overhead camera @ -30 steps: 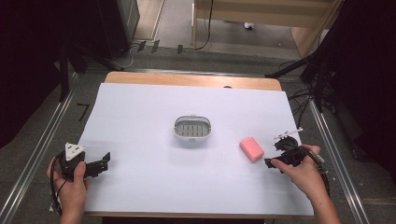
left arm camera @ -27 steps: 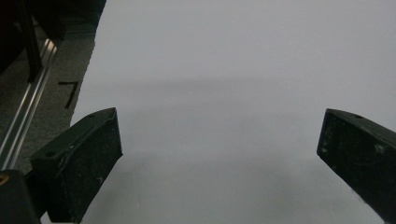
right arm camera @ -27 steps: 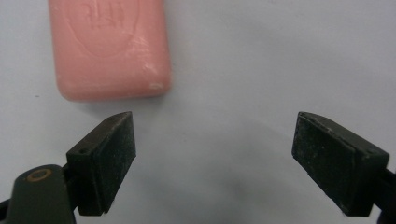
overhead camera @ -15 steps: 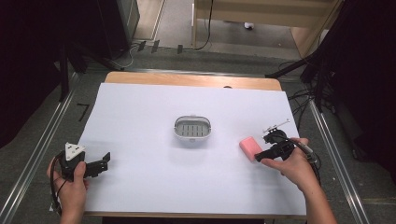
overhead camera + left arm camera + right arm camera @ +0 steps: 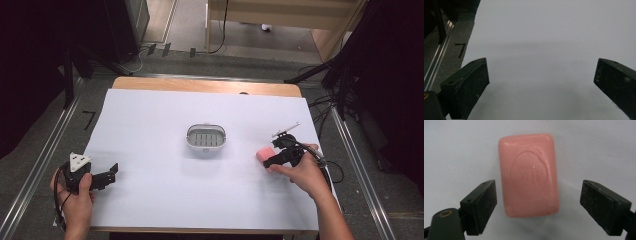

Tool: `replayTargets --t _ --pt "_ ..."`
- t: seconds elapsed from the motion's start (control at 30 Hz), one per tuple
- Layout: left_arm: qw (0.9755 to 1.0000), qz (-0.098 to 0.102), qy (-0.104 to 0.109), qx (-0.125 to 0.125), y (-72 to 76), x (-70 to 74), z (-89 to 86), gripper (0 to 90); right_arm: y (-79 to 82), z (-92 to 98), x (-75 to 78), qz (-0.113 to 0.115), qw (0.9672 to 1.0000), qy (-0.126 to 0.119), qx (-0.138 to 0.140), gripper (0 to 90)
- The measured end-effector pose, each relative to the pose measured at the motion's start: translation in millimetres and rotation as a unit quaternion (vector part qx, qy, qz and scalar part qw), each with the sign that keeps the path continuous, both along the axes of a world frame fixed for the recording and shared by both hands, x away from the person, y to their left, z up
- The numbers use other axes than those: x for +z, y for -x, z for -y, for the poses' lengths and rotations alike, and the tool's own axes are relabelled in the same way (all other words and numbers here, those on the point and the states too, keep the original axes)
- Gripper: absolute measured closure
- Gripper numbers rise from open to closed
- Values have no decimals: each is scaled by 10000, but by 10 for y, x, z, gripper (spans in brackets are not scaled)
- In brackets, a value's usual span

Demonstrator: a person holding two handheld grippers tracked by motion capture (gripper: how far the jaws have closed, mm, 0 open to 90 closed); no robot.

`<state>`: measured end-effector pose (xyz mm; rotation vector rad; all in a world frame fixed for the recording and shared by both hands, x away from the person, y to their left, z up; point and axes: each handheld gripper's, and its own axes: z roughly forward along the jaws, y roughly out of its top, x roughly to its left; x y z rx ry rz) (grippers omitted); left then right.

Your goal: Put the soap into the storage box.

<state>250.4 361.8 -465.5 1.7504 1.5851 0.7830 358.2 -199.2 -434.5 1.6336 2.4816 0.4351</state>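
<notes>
A pink bar of soap lies flat on the white table cover, right of centre. My right gripper hovers directly over it, open, one jaw on each side of the bar's near end with a gap to the soap on both sides. A small white soap dish with a slotted grey insert stands at the table's middle. At the front left, my left gripper rests in the person's hand, jaws open wide above bare cover.
The white cover spans nearly the whole table, with a wooden strip showing along the far edge. Metal rails run along both sides. A cable trails from the right gripper off the right edge.
My right gripper has moved left and slightly away from the person, from beside the soap to over it, so the bar now lies between its jaws. The left gripper has stayed put.
</notes>
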Motion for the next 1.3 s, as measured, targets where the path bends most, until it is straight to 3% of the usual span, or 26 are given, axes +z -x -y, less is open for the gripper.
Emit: replayTargets --t 0.57,0.9,1.07,1.3 --pt "10000 -1 12 5 -1 -1 0 1 -117 -122 -94 -167 9999 5 -28 342" --pt "10000 -7 -2 -10 -3 -1 0 1 -142 -163 -157 -308 9994 153 -67 381" --pt "10000 -7 -10 -25 -4 -3 2 1 -164 -168 -150 -347 9991 218 63 386" --pt "10000 -9 -17 -22 -4 -3 4 1 -168 -159 -91 -150 9977 454 473 388"
